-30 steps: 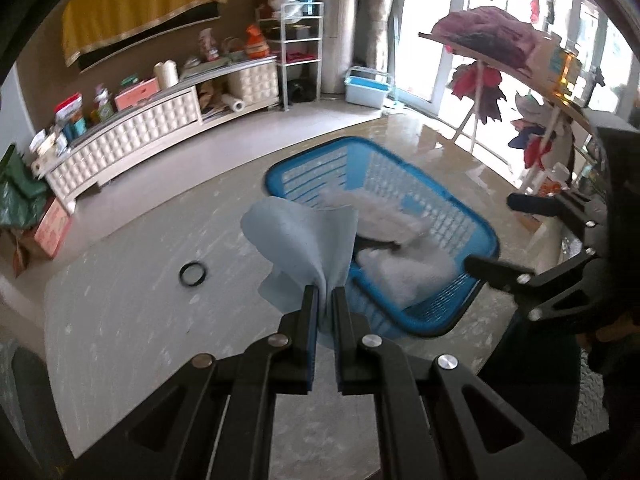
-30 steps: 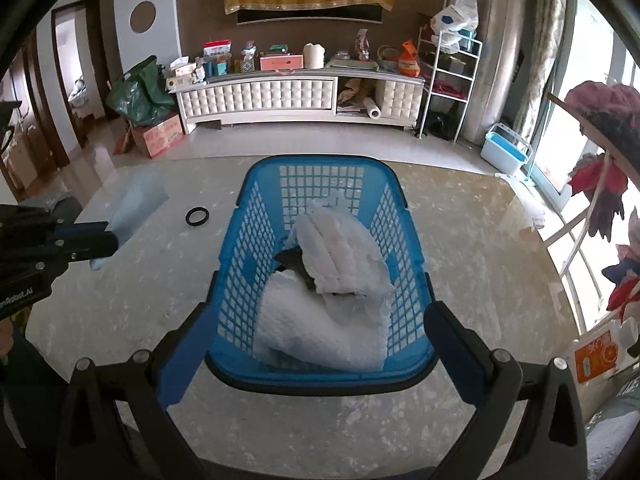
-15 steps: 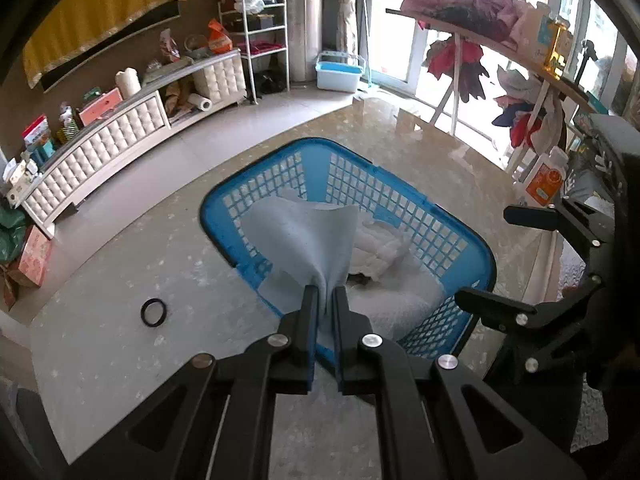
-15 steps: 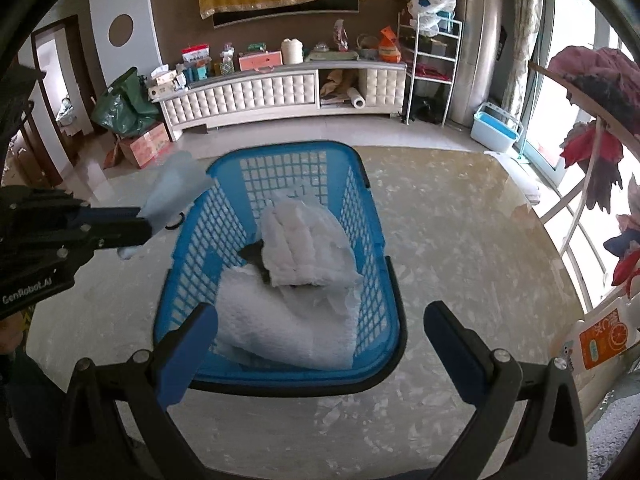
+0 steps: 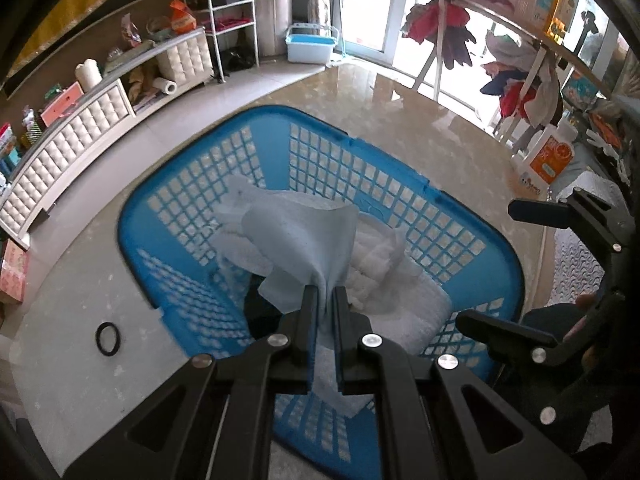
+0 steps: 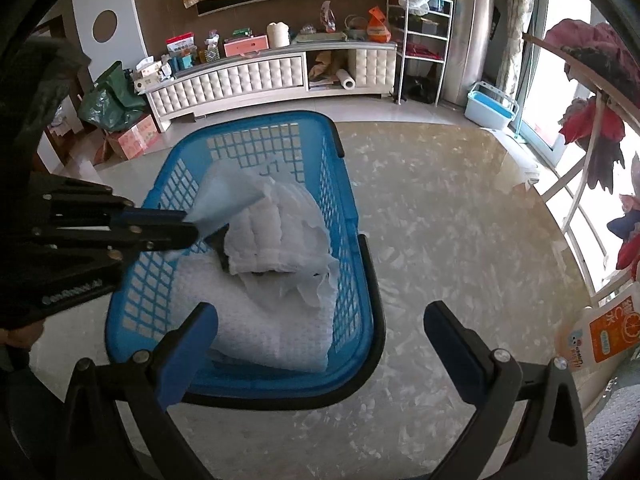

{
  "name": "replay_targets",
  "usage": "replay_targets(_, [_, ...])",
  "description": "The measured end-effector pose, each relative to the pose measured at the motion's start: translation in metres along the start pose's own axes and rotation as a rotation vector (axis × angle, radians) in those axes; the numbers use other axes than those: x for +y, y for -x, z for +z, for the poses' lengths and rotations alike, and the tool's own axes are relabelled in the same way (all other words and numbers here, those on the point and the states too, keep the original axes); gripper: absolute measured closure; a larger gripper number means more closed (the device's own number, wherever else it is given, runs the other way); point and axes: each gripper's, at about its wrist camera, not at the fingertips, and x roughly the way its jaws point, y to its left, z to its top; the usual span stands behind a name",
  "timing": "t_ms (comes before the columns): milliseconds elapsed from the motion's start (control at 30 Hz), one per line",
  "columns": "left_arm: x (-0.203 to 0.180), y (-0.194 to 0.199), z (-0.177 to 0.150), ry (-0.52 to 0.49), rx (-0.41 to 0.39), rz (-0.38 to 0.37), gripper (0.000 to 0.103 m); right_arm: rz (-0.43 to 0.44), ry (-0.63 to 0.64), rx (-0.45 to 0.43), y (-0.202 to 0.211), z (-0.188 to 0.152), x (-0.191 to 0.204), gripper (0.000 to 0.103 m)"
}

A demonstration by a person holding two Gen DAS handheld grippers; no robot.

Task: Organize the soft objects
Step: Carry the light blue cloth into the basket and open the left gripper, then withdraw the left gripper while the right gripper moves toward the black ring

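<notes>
We see a round marble-patterned table (image 6: 460, 240) in a living room, with a long white tufted cabinet (image 6: 248, 76) behind. The thin pale blue cloth (image 5: 304, 244) is crumpled. Our left gripper (image 5: 325, 300) pinches it between closed fingers, above the blue plastic lattice basket (image 6: 340, 184) holding folded white towels (image 6: 272, 312). Our right gripper (image 6: 320, 320) is wide open and holds nothing.
</notes>
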Motion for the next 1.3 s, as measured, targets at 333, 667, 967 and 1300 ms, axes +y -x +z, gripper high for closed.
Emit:
replay_targets(333, [-0.007, -0.027, 0.008, -0.090, 0.013, -0.060, 0.096, 0.007, -0.047, 0.025, -0.005, -0.002, -0.008, 0.000])
replay_targets(667, [-0.004, -0.040, 0.008, -0.093, 0.048, -0.072, 0.096, 0.020, -0.067, 0.049, -0.010, -0.002, -0.009, 0.000])
replay_targets(967, [-0.001, -0.037, 0.009, -0.060, 0.036, -0.075, 0.062, 0.028, -0.073, 0.052, -0.008, -0.002, -0.010, 0.000])
replay_targets(1300, [0.001, -0.006, 0.008, -0.045, -0.023, -0.011, 0.042, 0.025, -0.083, 0.033, 0.003, -0.002, -0.011, 0.000])
